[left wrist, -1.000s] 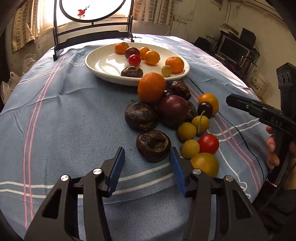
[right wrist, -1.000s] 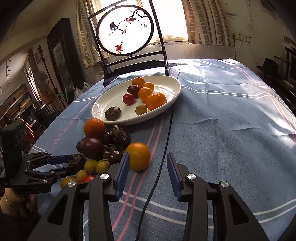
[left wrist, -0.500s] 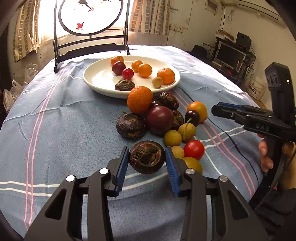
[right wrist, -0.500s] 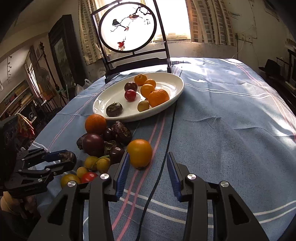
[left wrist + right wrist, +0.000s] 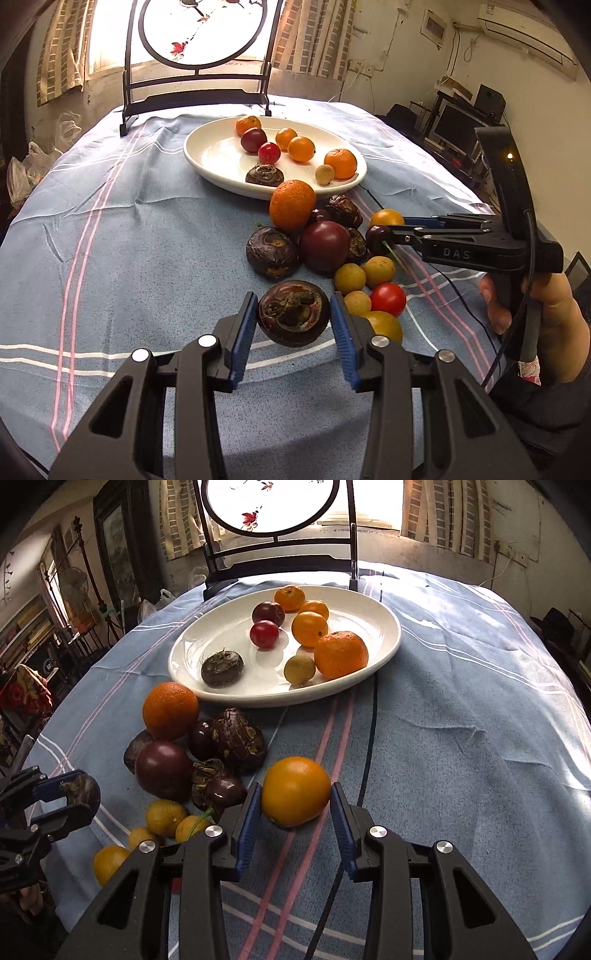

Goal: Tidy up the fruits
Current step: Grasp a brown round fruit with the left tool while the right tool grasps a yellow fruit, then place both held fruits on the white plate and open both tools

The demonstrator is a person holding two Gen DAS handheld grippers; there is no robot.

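Note:
A white oval plate (image 5: 207, 151) (image 5: 384, 627) holds several small fruits. A pile of loose fruits lies on the blue cloth in front of it: a big orange (image 5: 291, 204), a purple plum (image 5: 324, 242), dark wrinkled fruits, small yellow ones and a red tomato (image 5: 388, 299). My left gripper (image 5: 293, 317) is shut on a dark brown wrinkled fruit (image 5: 293, 313), also seen in the right wrist view (image 5: 79, 788). My right gripper (image 5: 295, 805) has its pads against an orange round fruit (image 5: 295, 791); it also shows in the left wrist view (image 5: 397, 229).
A dark chair (image 5: 195, 85) with a round painted back stands behind the table's far edge. A black cable (image 5: 371, 738) runs across the cloth from the plate toward the right gripper. Shelves and electronics (image 5: 458, 122) stand at the right wall.
My left gripper moved forward around the dark wrinkled fruit and shut on it. My right gripper moved forward until the orange fruit sat between its fingers and closed in on it.

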